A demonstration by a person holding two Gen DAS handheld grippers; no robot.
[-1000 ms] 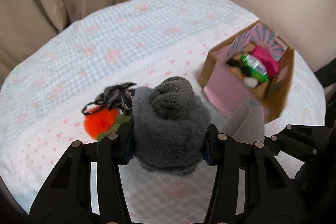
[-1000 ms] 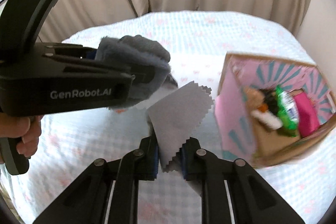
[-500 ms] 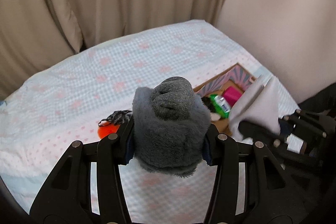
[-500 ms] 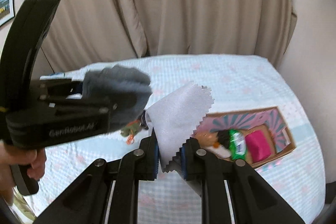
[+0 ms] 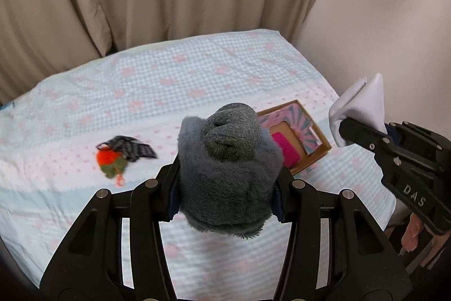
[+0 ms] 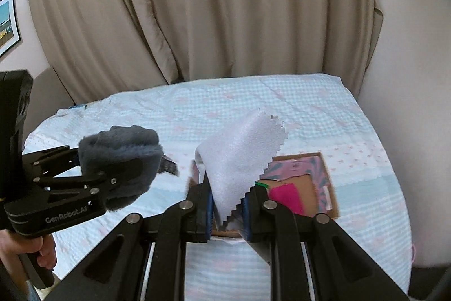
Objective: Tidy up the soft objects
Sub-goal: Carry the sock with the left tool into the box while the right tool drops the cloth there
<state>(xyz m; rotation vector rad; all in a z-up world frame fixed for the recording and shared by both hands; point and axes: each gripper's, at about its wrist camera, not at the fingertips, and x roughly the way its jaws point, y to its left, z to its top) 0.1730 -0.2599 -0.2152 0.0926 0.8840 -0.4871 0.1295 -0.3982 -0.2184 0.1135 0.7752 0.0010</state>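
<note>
My left gripper is shut on a fluffy grey plush item and holds it high above the bed; it also shows in the right wrist view. My right gripper is shut on a pale grey cloth with zigzag edges, seen at the right in the left wrist view. A cardboard box with pink and teal lining lies on the bed below, holding a magenta item. It is partly hidden behind both held things.
An orange and green soft toy and a dark patterned cloth lie on the checked bedspread at the left. Beige curtains hang behind the bed. A wall runs along the right side.
Both grippers have risen well above the bed with their loads still held. The box and the items on the bed look smaller and farther below.
</note>
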